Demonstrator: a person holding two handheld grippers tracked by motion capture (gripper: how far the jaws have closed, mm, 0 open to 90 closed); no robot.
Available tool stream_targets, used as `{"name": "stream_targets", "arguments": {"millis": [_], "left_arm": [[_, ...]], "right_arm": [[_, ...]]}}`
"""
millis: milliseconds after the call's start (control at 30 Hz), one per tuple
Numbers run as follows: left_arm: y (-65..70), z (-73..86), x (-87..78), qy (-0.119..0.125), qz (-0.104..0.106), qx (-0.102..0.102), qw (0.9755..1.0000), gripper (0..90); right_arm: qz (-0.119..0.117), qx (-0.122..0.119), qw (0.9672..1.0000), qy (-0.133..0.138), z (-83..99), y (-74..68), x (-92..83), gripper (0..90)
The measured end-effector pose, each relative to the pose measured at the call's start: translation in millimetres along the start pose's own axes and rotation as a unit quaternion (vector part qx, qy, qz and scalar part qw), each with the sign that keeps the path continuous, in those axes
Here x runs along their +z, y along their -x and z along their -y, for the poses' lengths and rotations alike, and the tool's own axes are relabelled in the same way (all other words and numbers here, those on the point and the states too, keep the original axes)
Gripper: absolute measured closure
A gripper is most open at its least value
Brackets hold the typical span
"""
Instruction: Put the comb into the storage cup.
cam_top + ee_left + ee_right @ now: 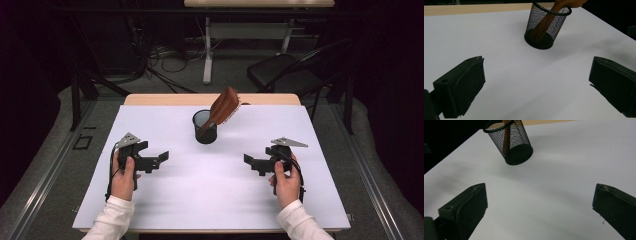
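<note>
A black mesh cup (205, 127) stands upright on the white table sheet (210, 185), near the back middle. A brown wooden hairbrush (223, 108) rests in it handle down, its bristled head leaning up and to the right. My left gripper (159, 161) hovers low at the left, open and empty, jaws pointing right. My right gripper (252, 163) mirrors it at the right, open and empty. The left gripper view has the cup (545, 27) ahead between wide jaws, the brush handle (543, 25) inside it. In the right gripper view the cup (510, 142) lies up left.
The sheet covers a wooden table whose bare strip (165, 99) runs along the far side. Beyond it stand a black folding chair (287, 72), a white desk leg (207, 50) and floor cables (165, 57). White sleeves (112, 217) enter from the bottom.
</note>
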State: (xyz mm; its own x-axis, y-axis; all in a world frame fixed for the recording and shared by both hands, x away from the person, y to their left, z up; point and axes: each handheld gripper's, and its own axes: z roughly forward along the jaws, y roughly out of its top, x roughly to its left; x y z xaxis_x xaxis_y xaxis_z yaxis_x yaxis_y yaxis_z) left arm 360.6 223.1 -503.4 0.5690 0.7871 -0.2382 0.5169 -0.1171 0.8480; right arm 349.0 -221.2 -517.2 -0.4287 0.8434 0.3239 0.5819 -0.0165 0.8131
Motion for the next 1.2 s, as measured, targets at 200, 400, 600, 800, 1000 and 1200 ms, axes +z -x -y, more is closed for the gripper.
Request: {"name": "stream_targets", "arguments": {"millis": [200, 400, 600, 800, 1000, 1200], "left_arm": [[0.1, 0.5, 0.1, -0.001, 0.0, 0.002, 1.0, 0.5], [0.0, 0.9, 0.7, -0.002, 0.0, 0.002, 1.0, 0.5], [-0.6, 2.1, 1.8, 0.0, 0.001, 0.004, 1.0, 0.5], [-0.5, 2.5, 2.3, 0.0, 0.001, 0.006, 1.0, 0.4], [0.0, 2.7, 2.6, 0.001, 0.001, 0.007, 1.0, 0.5], [-0.4, 2.8, 2.4, 0.002, 0.0, 0.007, 1.0, 0.5]], "right_arm": [[-0.001, 0.019, 0.9998, 0.005, 14.1, 7.7, -8.0, 0.0], [0.002, 0.026, 0.9996, 0.008, 21.7, 12.5, -10.5, 0.2], [0.009, 0.015, 0.9997, 0.017, 22.9, 13.2, -13.1, 0.4], [0.012, 0.01, 0.9997, 0.018, 25.5, 13.8, -13.9, 1.7], [0.017, -0.001, 0.9997, 0.017, 27.5, 12.5, -14.2, 2.1], [0.021, -0.001, 0.9997, 0.014, 30.0, 13.3, -13.6, 2.1]]}}
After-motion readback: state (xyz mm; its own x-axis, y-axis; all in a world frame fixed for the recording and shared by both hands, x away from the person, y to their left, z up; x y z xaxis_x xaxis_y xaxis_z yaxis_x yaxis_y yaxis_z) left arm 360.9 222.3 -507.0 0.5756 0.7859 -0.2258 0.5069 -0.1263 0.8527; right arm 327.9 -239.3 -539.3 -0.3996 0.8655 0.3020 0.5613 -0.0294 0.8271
